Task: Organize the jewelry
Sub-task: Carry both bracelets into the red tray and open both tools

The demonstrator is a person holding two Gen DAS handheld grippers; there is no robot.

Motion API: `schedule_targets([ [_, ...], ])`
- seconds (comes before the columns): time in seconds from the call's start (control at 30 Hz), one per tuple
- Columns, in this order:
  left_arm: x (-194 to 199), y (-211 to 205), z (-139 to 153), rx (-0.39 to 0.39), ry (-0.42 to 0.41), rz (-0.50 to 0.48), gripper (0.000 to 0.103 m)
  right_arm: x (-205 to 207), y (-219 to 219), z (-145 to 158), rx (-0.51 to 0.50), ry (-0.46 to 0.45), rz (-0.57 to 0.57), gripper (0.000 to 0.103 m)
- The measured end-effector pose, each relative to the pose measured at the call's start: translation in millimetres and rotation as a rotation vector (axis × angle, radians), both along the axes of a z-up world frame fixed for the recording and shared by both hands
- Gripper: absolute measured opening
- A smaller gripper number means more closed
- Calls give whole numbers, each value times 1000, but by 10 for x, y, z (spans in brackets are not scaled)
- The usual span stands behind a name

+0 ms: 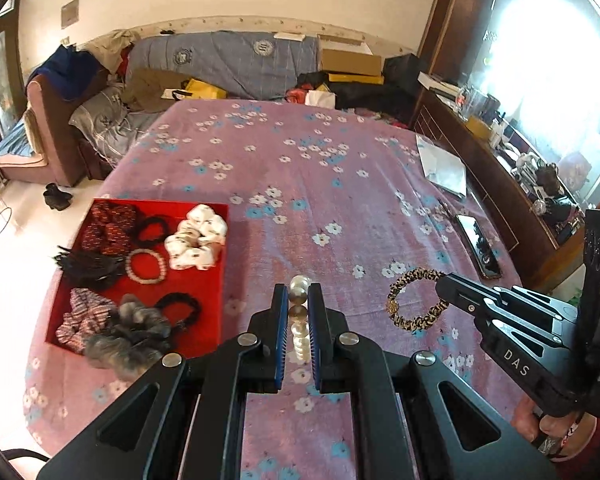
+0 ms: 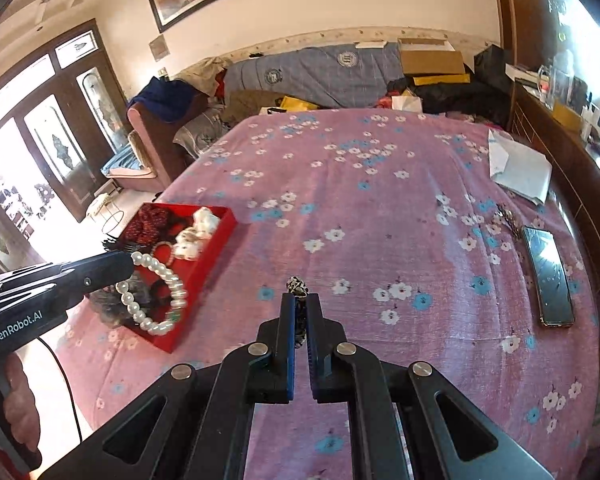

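My left gripper (image 1: 299, 296) is shut on a white pearl bracelet (image 1: 300, 308), held in the air above the pink flowered bedspread. From the right wrist view the pearl bracelet (image 2: 156, 292) hangs as a loop from the left gripper (image 2: 130, 260), over the near corner of the red tray (image 2: 216, 248). My right gripper (image 2: 299, 300) is shut on a leopard-print hair tie (image 2: 298, 286). In the left wrist view that leopard-print hair tie (image 1: 414, 300) dangles as a ring from the right gripper (image 1: 440, 280). The red tray (image 1: 204, 280) lies at the left with several scrunchies, hair ties and a bead bracelet (image 1: 146, 266) in it.
A black phone (image 2: 548, 280) lies on the bedspread at the right, beside a small dark item. White folded paper (image 2: 516, 168) sits further back right. A wooden dresser runs along the right side. Clothes, boxes and bags pile up at the bed's far end.
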State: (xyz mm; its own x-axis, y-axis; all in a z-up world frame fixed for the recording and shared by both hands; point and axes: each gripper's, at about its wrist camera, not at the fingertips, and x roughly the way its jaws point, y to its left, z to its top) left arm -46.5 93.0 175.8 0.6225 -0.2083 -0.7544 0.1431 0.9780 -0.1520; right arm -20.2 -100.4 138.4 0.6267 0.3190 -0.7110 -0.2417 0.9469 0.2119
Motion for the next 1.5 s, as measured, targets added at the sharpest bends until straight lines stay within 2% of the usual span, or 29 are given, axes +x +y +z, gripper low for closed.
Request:
schedule_targets([
  [0.47, -258, 488, 246, 27, -48, 72, 9, -223, 547, 223, -15, -36, 82, 6],
  [0.6, -295, 627, 257, 59, -48, 102, 9, -243, 696, 235, -12, -36, 104, 6],
  [0.93, -298, 1003, 164, 121, -13, 177, 9, -206, 1083, 189, -10, -24, 150, 6],
  [1.17, -257, 1197, 64, 162, 4, 192, 9, -153, 1278, 154, -5, -17, 156, 6],
  [1.5, -120, 1407, -79, 137, 34, 180, 9, -61, 1475, 120, -8, -9, 149, 6],
])
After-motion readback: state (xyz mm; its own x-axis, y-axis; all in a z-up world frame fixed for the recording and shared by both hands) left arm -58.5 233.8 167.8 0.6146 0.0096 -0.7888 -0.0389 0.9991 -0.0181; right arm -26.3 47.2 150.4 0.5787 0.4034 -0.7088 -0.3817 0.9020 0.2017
